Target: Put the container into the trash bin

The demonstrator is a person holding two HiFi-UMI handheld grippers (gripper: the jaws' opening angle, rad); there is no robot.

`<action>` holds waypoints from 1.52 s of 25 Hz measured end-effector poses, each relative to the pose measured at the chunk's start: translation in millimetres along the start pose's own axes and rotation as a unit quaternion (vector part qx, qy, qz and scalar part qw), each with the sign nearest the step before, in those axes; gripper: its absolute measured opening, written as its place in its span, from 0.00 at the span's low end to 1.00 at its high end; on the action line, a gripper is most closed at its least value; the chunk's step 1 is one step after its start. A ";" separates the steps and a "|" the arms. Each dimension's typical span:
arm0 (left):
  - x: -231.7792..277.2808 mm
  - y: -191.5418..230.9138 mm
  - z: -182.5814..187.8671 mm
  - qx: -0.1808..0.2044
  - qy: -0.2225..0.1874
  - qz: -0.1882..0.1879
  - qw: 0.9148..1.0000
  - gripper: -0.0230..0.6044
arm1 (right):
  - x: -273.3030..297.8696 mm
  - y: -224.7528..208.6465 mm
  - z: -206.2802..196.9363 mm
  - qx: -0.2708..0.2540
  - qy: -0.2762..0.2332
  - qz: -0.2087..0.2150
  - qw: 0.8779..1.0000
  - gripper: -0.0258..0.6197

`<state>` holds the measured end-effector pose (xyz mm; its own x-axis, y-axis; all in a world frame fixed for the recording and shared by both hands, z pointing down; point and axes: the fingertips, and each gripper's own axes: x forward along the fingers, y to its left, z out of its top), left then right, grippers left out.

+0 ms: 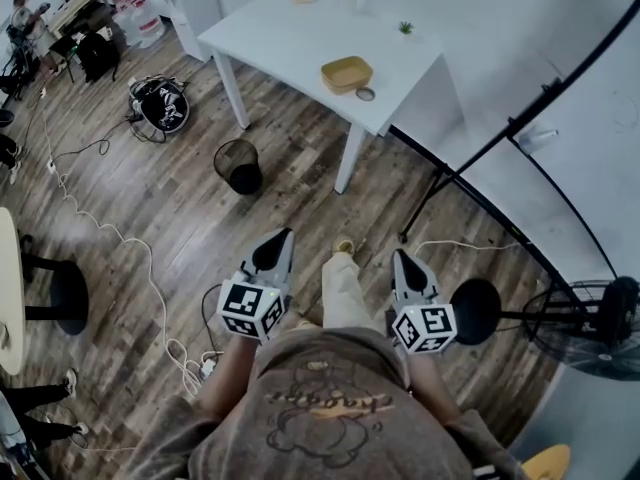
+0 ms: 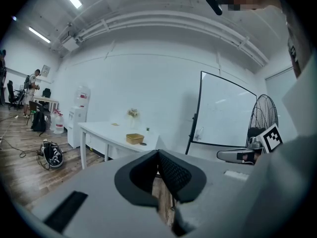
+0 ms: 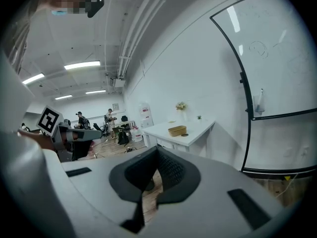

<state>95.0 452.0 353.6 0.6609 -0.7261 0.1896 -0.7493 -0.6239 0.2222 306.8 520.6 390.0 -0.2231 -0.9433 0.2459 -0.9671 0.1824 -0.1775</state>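
A shallow yellow container (image 1: 347,73) rests near the front corner of the white table (image 1: 280,38), with a small round disc (image 1: 365,94) beside it. A black mesh trash bin (image 1: 238,165) stands on the wooden floor by the table's leg. My left gripper (image 1: 276,249) and right gripper (image 1: 402,262) are held level in front of my body, well short of the table, both shut and empty. The left gripper view shows the container (image 2: 134,139) far beyond the closed left gripper (image 2: 158,153). In the right gripper view the container (image 3: 177,130) lies beyond the closed right gripper (image 3: 157,150).
A whiteboard on a black stand (image 1: 520,118) runs along the right, with a floor fan (image 1: 598,326) near it. Cables (image 1: 120,238) trail over the floor, a dark bag (image 1: 160,103) lies left of the table, and a round table (image 1: 10,288) stands at far left. People sit at a distant desk (image 1: 30,18).
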 end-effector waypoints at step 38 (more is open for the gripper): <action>334.0 146.4 121.7 -0.018 -0.006 0.065 0.998 0.04 | 353.2 -169.3 139.7 0.003 0.024 0.080 0.997 0.04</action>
<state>200.8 83.0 333.0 0.5581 -0.8036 0.2070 -0.8260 -0.5140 0.2316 408.9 117.8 373.8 -0.3800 -0.8877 0.2599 -0.9180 0.3274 -0.2239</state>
